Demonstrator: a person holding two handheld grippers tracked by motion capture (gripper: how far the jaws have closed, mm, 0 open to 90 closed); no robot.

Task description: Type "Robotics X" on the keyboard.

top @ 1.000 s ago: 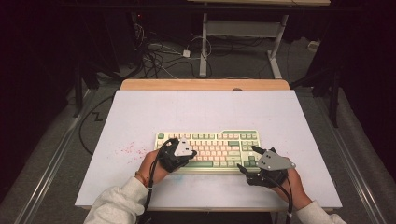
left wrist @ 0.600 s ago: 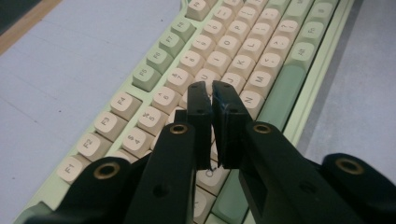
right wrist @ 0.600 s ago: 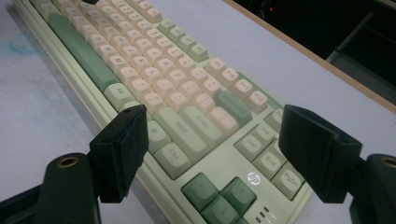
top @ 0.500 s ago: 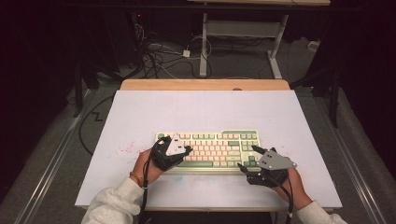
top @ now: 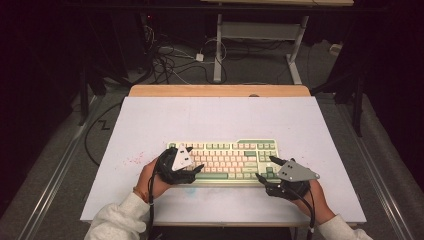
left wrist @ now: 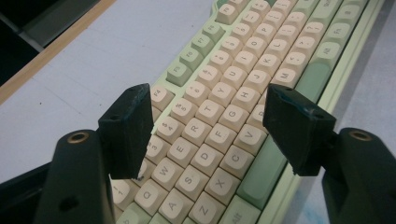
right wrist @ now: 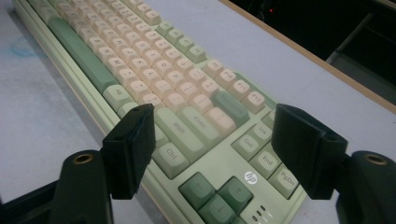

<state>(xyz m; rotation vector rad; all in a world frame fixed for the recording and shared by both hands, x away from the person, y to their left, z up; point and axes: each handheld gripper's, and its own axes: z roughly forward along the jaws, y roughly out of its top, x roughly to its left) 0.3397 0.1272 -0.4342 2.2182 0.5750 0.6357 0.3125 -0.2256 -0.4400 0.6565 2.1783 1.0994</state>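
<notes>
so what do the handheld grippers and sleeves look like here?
Both the left gripper and right gripper are black with two blocky square-ended jaws, brass-coloured screw inserts at the jaw bases, and a grey three-cornered plate on top. A thin black cable trails from each along the forearm. The person wears pale off-white knit sleeves.

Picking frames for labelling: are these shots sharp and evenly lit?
High view: table bright, surroundings dark. Left gripper view: near keys of the keyboard sharp, far ones soften. Right gripper view: keyboard legends readable near, blurring farther; background black.
</notes>
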